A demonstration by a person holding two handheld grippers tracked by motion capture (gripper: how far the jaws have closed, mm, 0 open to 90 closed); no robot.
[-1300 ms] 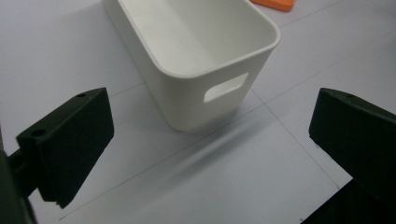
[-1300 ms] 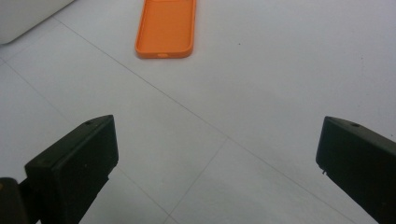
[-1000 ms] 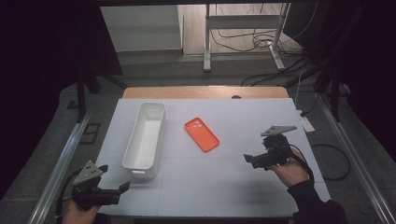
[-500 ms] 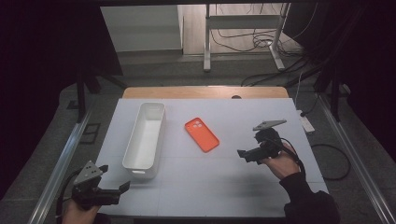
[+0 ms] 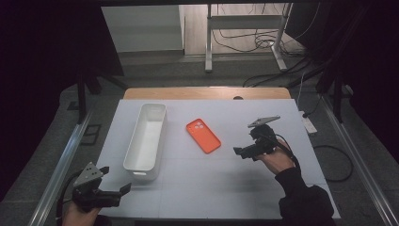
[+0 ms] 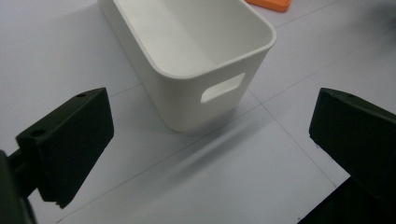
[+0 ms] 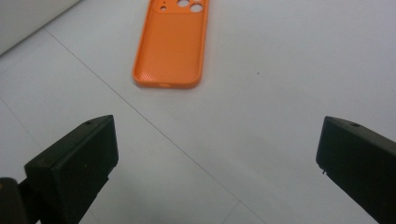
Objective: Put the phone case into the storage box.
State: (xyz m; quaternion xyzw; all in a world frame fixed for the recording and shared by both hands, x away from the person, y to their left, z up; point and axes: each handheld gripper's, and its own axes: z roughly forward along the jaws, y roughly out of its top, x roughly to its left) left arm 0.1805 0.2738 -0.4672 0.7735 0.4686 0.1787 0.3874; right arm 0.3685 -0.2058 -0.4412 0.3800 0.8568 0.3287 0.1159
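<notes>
Flat orange phone case (image 5: 203, 135), camera cutouts, unheld

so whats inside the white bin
Nothing visible: the white bin shows a bare white floor and walls in the high view and the left gripper view. Its near end wall hides the part of the floor just behind it.

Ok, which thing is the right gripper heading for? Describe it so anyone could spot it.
On the pale grey table, right of the long white plastic bin, lies a flat orange phone case. It is the lone orange item, with round camera holes at one end.
</notes>
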